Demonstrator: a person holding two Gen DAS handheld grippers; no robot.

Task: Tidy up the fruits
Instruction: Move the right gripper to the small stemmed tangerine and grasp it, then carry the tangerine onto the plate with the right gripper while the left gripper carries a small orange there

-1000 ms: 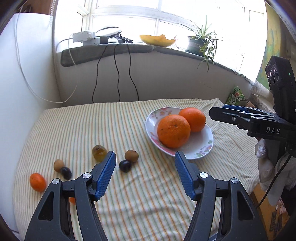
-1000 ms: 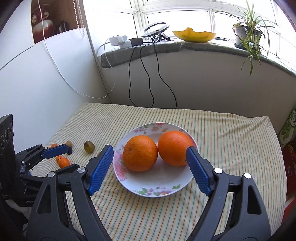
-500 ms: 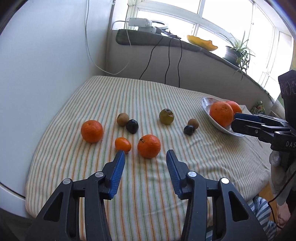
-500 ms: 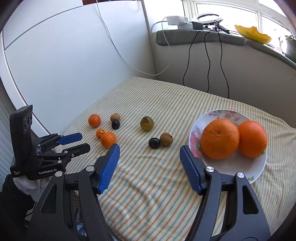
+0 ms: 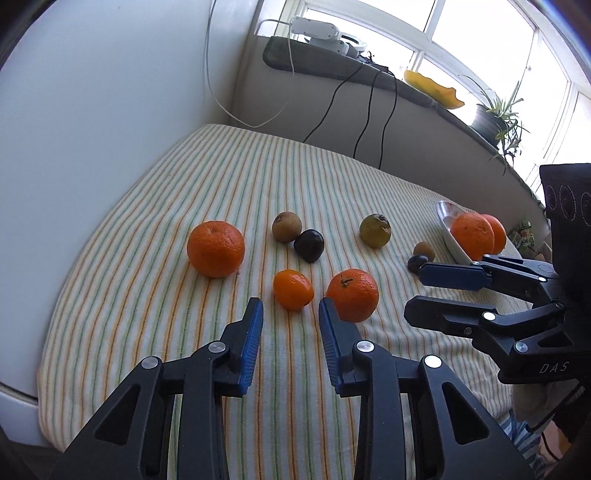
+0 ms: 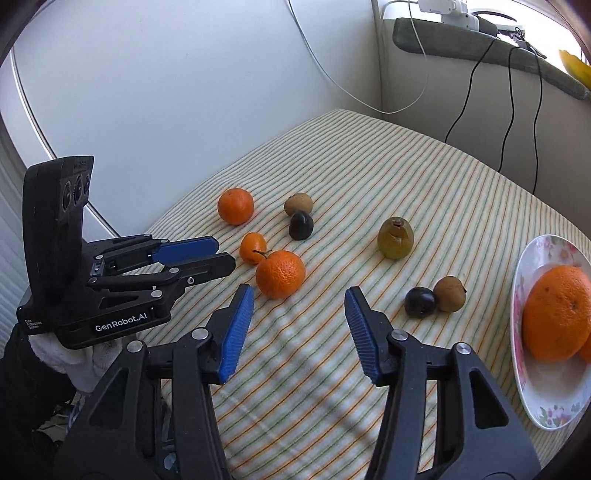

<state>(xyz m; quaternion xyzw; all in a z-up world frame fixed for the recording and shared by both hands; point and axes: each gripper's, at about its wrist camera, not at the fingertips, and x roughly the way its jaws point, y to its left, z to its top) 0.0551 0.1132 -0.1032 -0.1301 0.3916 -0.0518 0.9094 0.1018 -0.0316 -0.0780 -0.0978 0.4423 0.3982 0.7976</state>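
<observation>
Tangerines (image 5: 215, 248): three loose; oranges (image 5: 472, 236): two plated.

Sunlit window (image 5: 476, 55), white wall (image 5: 103, 110), cable-draped sill (image 5: 332, 68), striped tablecloth (image 5: 258, 177).

A lived-in home, a sunlit corner by a window. A striped cloth (image 5: 229, 177) covers the tabletop, a floral plate (image 6: 532, 387) sits on it, and the windowsill (image 5: 332, 70) carries a potted plant (image 5: 495, 118), a power strip (image 5: 314, 29) with trailing black cables (image 5: 369, 107), and a yellow dish (image 5: 432, 86).
</observation>
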